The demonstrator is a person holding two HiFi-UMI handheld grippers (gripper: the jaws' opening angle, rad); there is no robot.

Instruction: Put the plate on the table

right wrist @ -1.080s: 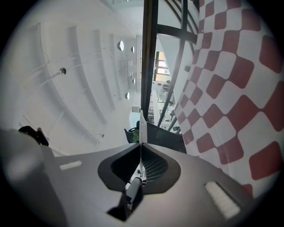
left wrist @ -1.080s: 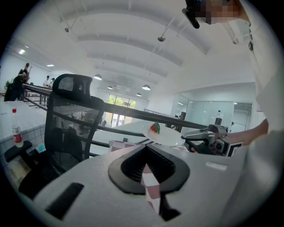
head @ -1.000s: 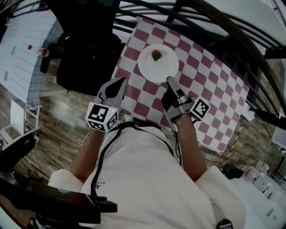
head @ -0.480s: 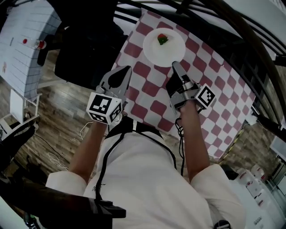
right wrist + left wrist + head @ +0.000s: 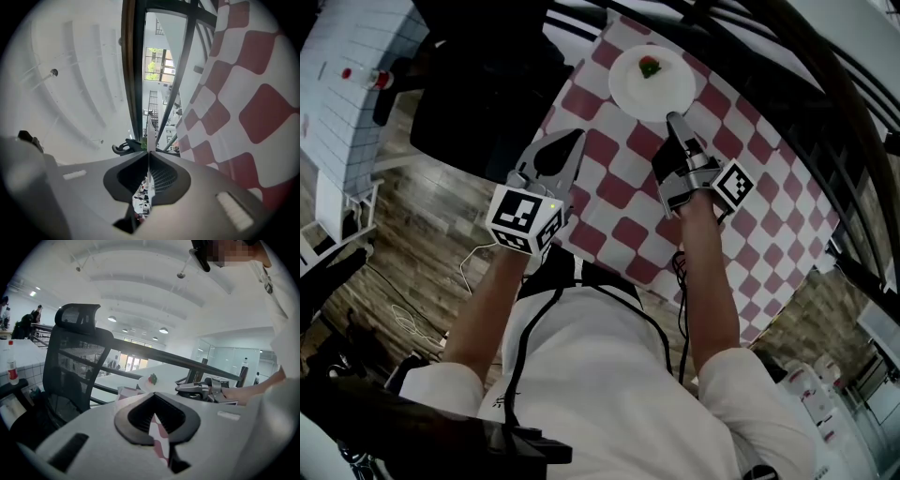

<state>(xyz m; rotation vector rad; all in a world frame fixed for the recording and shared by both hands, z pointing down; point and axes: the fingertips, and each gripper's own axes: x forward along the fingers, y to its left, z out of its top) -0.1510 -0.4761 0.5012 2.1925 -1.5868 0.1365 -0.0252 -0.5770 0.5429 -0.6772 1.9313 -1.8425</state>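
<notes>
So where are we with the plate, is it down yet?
Done: the plate is over the checked table. In hand: the right gripper clamps its near rim; whether it rests on the table I cannot tell. To do: set it down, release. The left gripper is shut and empty.

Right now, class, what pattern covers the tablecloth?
The tablecloth is red-and-white checked, best seen in the head view.

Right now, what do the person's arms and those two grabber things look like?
The left gripper and right gripper have pale grey shells with black pads inside the jaws. Each carries a cube printed with black-and-white square markers. A thin black cable runs back beside the right arm. The person wears a white short-sleeved shirt.
</notes>
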